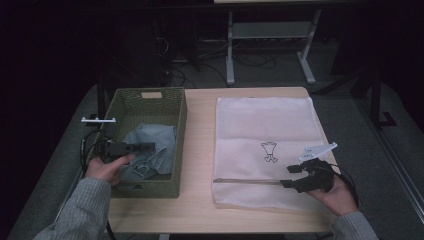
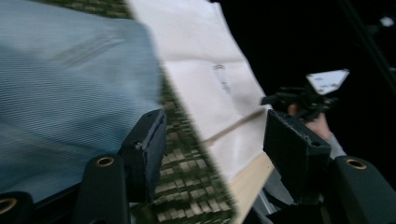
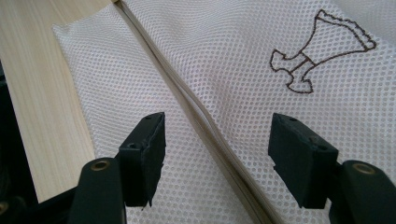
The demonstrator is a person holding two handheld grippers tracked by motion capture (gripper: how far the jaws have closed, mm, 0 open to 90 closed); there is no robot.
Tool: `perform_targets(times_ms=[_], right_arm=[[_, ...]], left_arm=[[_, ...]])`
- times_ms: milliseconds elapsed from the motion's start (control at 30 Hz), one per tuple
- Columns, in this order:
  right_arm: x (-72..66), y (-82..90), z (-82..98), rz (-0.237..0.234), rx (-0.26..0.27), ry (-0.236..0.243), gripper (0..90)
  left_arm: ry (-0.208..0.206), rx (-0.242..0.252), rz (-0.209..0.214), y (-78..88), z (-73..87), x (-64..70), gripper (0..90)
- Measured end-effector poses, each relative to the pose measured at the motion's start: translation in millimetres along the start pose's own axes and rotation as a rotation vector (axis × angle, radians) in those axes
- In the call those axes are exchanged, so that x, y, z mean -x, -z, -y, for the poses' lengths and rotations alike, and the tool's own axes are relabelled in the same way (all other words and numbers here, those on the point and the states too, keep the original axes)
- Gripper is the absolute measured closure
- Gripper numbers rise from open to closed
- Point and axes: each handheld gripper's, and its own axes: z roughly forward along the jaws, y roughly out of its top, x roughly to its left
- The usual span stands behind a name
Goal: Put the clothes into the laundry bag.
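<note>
Soft, light blue-grey crumpled cloth (image 1: 150, 150) inside woven green basket (image 1: 145, 100), probably best pinched at a raised fold. Left claw (image 1: 150, 146) apart over it; right claw (image 1: 290, 176) apart above white mesh zip bag (image 1: 265, 125).

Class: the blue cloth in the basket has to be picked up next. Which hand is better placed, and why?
Left. The left gripper sits over the green woven basket with open jaws right beside the blue cloth. The right gripper is across the table, open over the white mesh bag near its zipper.
</note>
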Motion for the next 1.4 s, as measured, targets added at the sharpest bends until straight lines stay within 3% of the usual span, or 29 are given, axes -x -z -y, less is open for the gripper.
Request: perform_targets(times_ms=[67,333,500,700,900,1100,1233,1400], right_arm=[[-0.4,-0.3,-0.2,0.001,-0.004,0.003,35.5],[-1.2,-1.8,0.0,-0.003,-0.006,0.003,34.6],[-1.4,-2.7,-0.1,-0.001,-0.005,0.009,33.9],[-0.8,-3.2,0.3,-0.001,-0.009,0.014,33.1],[-0.1,-3.8,0.3,-0.009,-0.006,0.022,32.3],[0.6,-4.8,0.7,-0.012,-0.014,0.026,32.4],[1.0,-4.8,1.4,-0.014,-0.015,0.024,32.5],[2.1,-5.5,2.3,-0.018,-0.014,0.028,31.6]], left_arm=[[0.023,0.015,-0.036,5.8,-0.4,-7.7,36.8],[0.066,-0.004,-0.304,12.2,-2.4,-26.1,29.3],[0.068,-0.051,-0.448,4.8,-6.2,-31.4,27.4],[0.085,-0.067,-0.557,-6.3,-13.5,-35.1,26.6],[0.086,-0.14,-0.601,-22.5,-22.7,-35.6,24.6],[0.159,-0.247,-0.509,-41.9,-26.2,-45.0,18.3],[0.127,-0.309,-0.545,-55.3,-26.7,-45.7,16.0],[0.056,-0.393,-0.635,-65.3,-25.9,-43.4,19.1]])
